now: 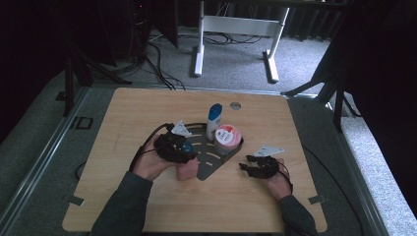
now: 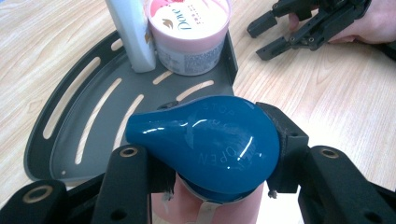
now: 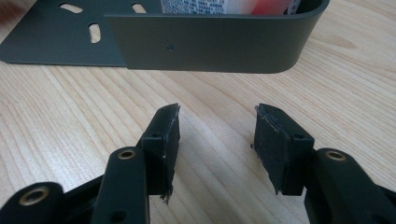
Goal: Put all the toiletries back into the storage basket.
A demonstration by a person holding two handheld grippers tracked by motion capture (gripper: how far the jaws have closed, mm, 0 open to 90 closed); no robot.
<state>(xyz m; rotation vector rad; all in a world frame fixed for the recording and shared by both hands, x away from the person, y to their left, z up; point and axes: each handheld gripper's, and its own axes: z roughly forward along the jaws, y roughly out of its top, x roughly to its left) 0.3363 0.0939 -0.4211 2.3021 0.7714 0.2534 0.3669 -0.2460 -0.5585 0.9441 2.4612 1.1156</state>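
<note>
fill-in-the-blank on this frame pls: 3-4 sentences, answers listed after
1. The left gripper is shut on a pink bottle with a ____ cap.
2. The Dove tub stands on the dark grey ____.
3. The jaws of the right gripper hold ____ between them.
4. Beside the tub stands a white bottle with a ____ top.

Answers: blue; tray; nothing; blue

- A lab or recording studio rather than a home; the wooden tabletop (image 1: 147, 206) sits alone inside a metal frame (image 1: 44, 152) on grey carpet (image 1: 236, 54);
- black curtains (image 1: 29, 49) close off the sides;
- loose cables (image 1: 157, 64) trail across the floor;
- a white desk stand (image 1: 236, 29) waits behind;
- bathroom toiletries serve as props.
</note>
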